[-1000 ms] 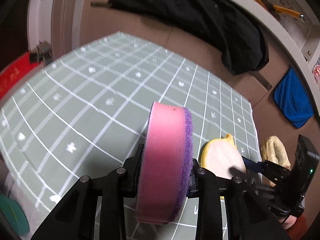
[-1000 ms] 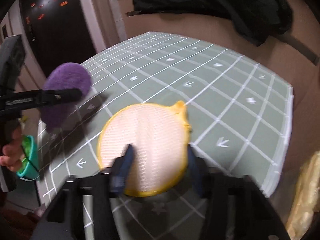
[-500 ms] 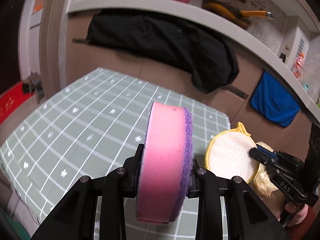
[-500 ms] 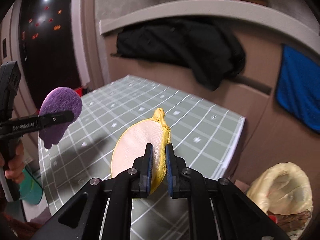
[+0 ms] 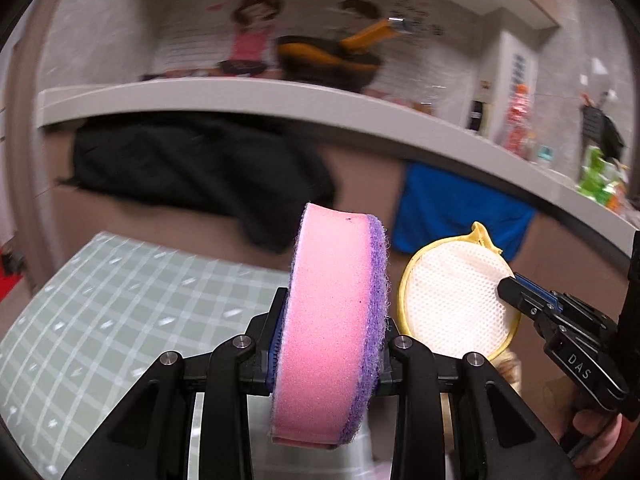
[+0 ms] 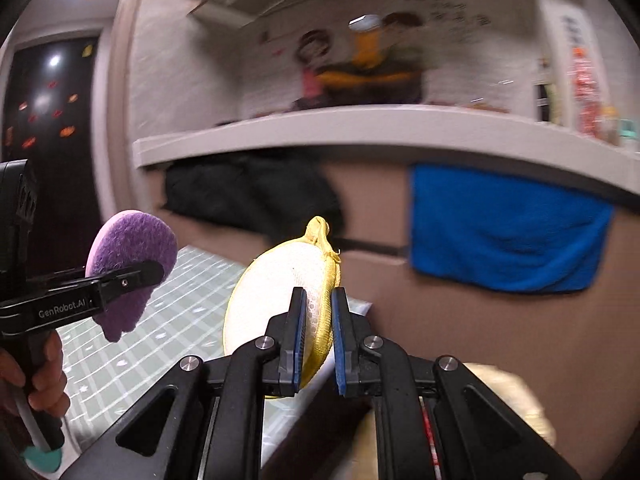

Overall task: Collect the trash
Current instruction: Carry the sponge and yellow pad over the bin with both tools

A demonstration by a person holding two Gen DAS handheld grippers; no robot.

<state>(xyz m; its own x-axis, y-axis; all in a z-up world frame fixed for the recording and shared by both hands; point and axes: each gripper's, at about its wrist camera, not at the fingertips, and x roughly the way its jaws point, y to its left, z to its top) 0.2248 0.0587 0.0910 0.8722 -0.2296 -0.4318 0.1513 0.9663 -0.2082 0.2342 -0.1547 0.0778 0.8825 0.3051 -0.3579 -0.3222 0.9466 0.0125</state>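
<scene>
A: Right, status, big to small. Green grid-patterned table mat (image 5: 120,312) sits below and ahead of both tools; no loose trash on the part that shows. Counter wall behind it has a black cloth (image 6: 252,196) and a blue towel (image 6: 508,232) hanging under the white shelf (image 5: 240,98).

B: Grippers?

A: Left gripper (image 5: 332,344) is clamped on a thick round pink foam sponge with a purple scouring face (image 5: 332,320), held on edge and lifted clear of the mat. Fingers spread about as wide as the sponge is thick, pressing both flat faces.

B: Right?

A: Right gripper (image 6: 318,340) pinches a round white mesh scrub pad with a yellow rim and loop (image 6: 280,300), also on edge, narrow gap, blue pads (image 6: 299,340) on both sides. It's in the air past the mat's right edge, just beside the sponge.

B: Where's the bin?

A: Pale yellowish bag-like blur (image 6: 508,400) low on the right, under the right gripper. Too smeared to confirm it's the trash bag.

B: Progress?

A: My read: both pickups done, neither item dropped yet. Remaining is carry to the bag and release, pad likely first since it's nearer. Whether more trash waits elsewhere, can't tell.
</scene>
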